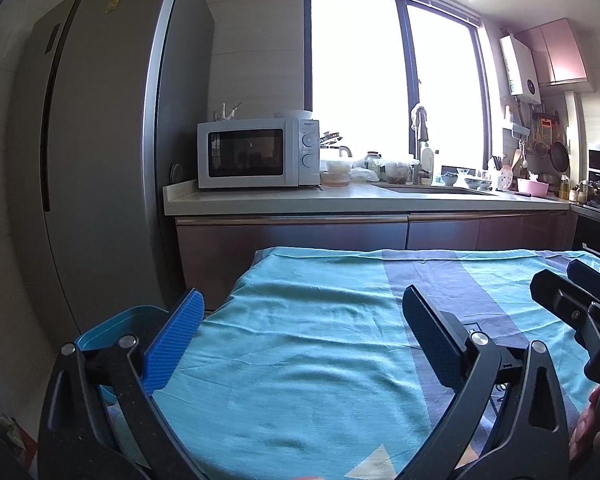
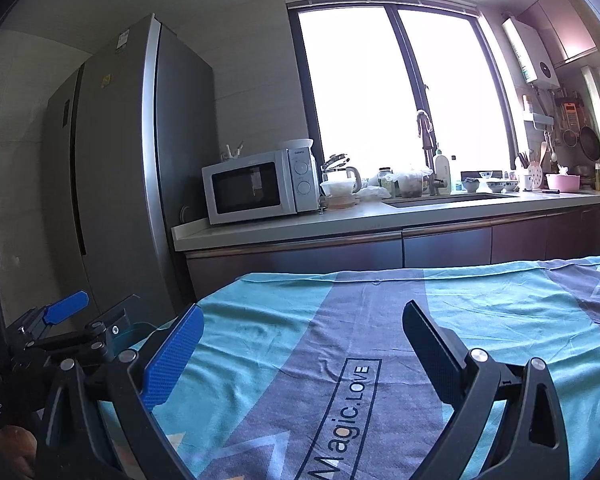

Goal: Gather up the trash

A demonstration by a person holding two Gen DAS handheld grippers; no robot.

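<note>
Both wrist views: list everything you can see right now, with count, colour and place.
Cloth: one, teal and grey-purple, covering the table.
Bin: one, blue, at the table's left edge.
Fridge: one, grey, far left.
Microwave: one, white, on the counter.
Sink: one, set in the counter under the window.
Pink bowl: one, counter's right end.
Trash: none visible.
Left gripper: open, over the cloth.
Right gripper: open, over the cloth.

Tablecloth (image 1: 320, 344) is thin matt woven cloth, wrinkled, with print; left gripper (image 1: 300, 340) and right gripper (image 2: 300, 344) frames are matt black hard plastic or metal (can't tell which), shiny metal pivot pins, finely textured blue pads. Fridge (image 1: 100, 160) looks like brushed grey metal, microwave (image 1: 258, 153) glossy white with dark glass door, countertop (image 1: 340, 200) smooth pale stone-like, bin (image 1: 112, 332) smooth blue plastic.
</note>
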